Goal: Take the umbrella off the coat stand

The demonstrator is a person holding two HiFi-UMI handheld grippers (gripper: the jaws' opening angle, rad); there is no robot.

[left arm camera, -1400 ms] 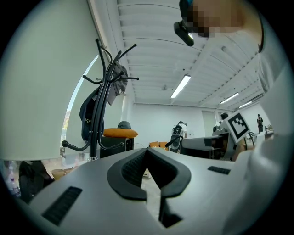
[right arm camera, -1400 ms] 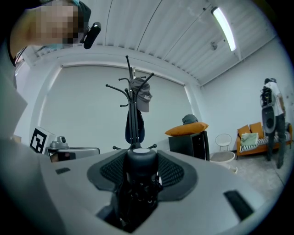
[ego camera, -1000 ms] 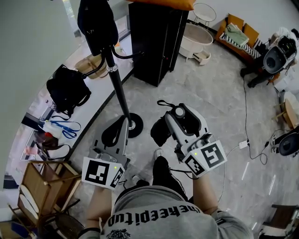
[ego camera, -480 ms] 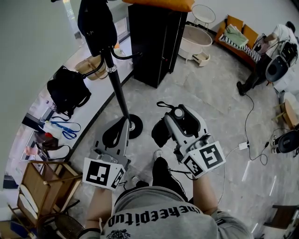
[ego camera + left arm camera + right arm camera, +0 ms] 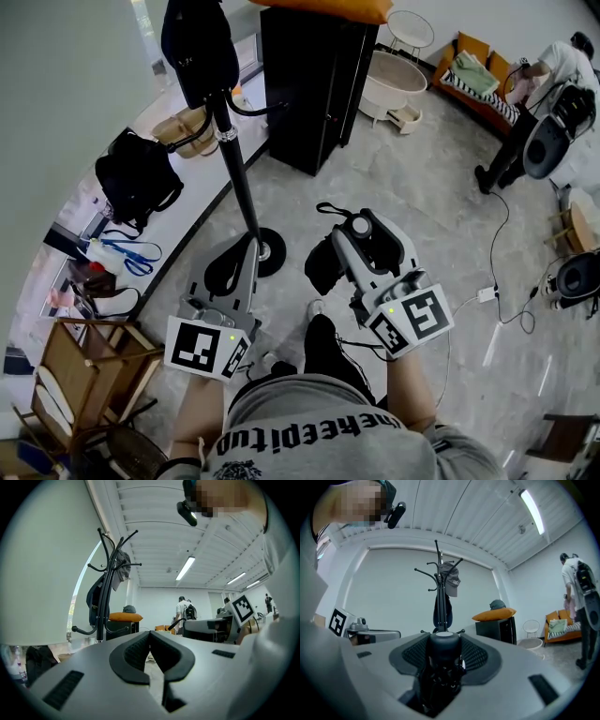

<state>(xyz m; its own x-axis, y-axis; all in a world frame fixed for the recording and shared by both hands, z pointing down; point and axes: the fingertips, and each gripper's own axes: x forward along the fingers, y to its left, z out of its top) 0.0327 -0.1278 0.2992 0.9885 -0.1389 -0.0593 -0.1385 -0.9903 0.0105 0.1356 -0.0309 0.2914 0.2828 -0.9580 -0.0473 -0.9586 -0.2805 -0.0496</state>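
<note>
A folded black umbrella [image 5: 322, 264] sits between the jaws of my right gripper [image 5: 361, 236], which is shut on it; its round handle cap [image 5: 443, 645] faces the right gripper view. The umbrella is off the coat stand [image 5: 240, 184], whose black pole rises just left of it from a round base [image 5: 270, 251]. My left gripper [image 5: 246, 247] hangs beside the base with its black pads [image 5: 138, 651] pressed together and nothing between them. In both gripper views the coat stand [image 5: 110, 588] [image 5: 440, 592] still carries a grey cap and a dark bag.
A black cabinet [image 5: 314, 80] with an orange cushion stands behind the coat stand. A black bag [image 5: 137, 178] lies on the curved ledge at left, a wooden crate [image 5: 89, 370] below it. A white tub [image 5: 394, 80], a floor cable [image 5: 497, 272] and a person [image 5: 539, 89] are at right.
Both grippers and the umbrella hold almost still. The person at the back right has moved further right.
</note>
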